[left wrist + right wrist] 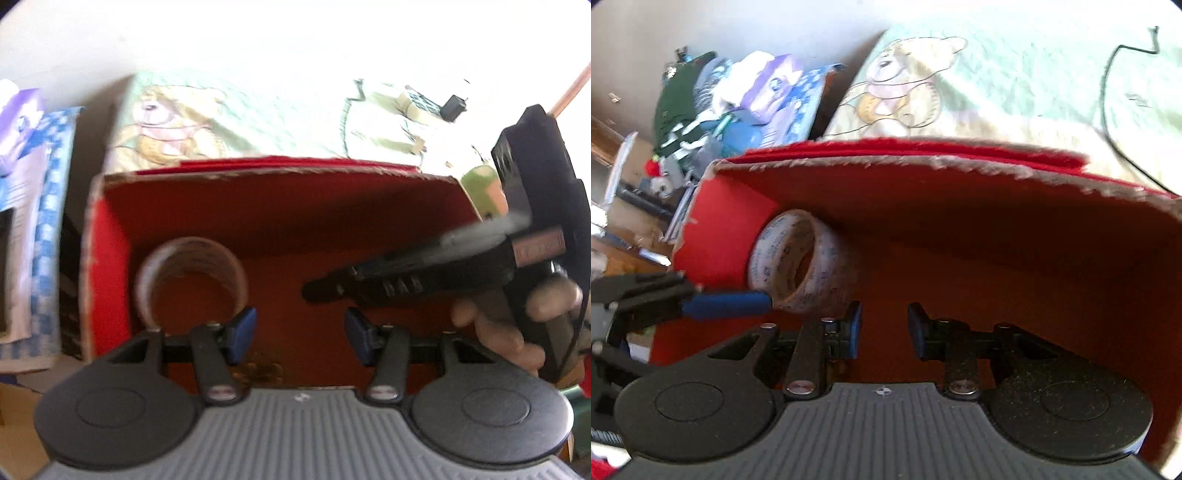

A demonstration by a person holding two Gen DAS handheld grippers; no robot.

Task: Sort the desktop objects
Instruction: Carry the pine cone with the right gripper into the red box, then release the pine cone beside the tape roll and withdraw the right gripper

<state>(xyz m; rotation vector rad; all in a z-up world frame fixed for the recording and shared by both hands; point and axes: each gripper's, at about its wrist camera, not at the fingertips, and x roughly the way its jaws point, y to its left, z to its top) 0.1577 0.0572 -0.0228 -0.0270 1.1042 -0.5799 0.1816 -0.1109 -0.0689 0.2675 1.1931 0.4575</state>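
- Since the tape (190,273) lies on its side in the far left corner of the red box (280,173), that item looks sorted; I judge the step in hand to be clearing both tools out of the box.
- The left gripper (299,332) hangs over the box floor with its tongs apart and nothing between them; one tong sits just beside the tape, so lift straight up rather than sweep left, or the roll may get knocked.
- The right gripper (884,328), held in a hand (498,332), reaches in from the right, tongs apart and empty. Raise it above the frayed rim before turning away.
- A green thing (484,192) sits just past the box's far right corner on the cloth (258,118); it is too blurred to name, but looks a likely next pick for the right side.
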